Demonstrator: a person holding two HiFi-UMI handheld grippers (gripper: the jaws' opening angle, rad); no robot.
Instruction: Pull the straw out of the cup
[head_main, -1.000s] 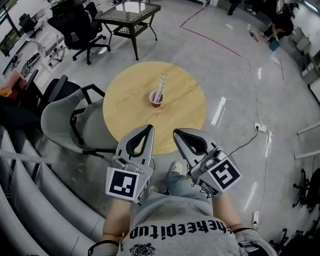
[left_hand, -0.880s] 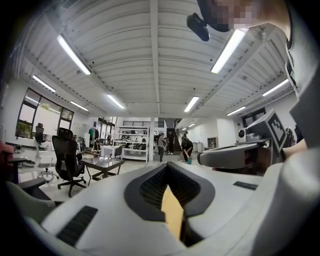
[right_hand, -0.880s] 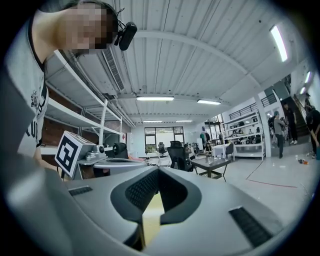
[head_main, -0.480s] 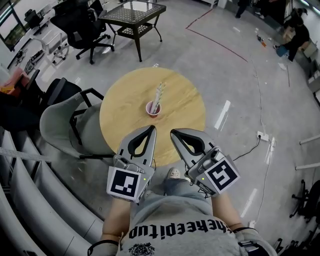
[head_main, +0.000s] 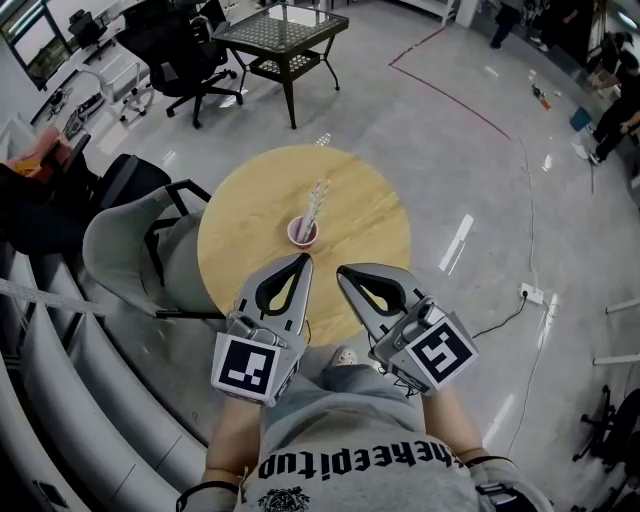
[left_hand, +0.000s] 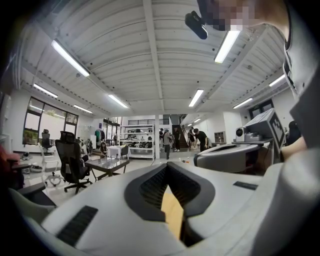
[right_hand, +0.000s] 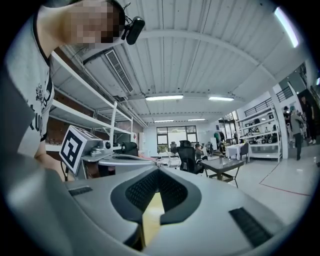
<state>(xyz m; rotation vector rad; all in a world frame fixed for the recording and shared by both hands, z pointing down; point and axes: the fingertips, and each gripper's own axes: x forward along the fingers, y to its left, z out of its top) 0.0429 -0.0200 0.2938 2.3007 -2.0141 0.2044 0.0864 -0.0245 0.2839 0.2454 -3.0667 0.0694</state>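
Observation:
A small red cup (head_main: 302, 233) stands near the middle of a round wooden table (head_main: 370, 200), with pale straws (head_main: 317, 202) leaning out of it to the upper right. My left gripper (head_main: 303, 259) is shut and empty, its tip just short of the cup on the near side. Beside it my right gripper (head_main: 342, 271) is also shut and empty, over the table's near edge. In the left gripper view (left_hand: 167, 164) and the right gripper view (right_hand: 158, 170) the jaws meet at the tip, with only a strip of table top visible through the gap behind; cup and straws are hidden there.
A grey chair (head_main: 128, 243) stands against the table's left side. Behind are a black office chair (head_main: 180, 50) and a glass-top table (head_main: 285, 25). A power strip with cable (head_main: 531, 294) lies on the floor to the right. Curved grey benches (head_main: 60, 400) run along the left.
The table and cup have drawn closer to me, and both gripper tips now reach over the table's near part toward the cup. Both stay shut.

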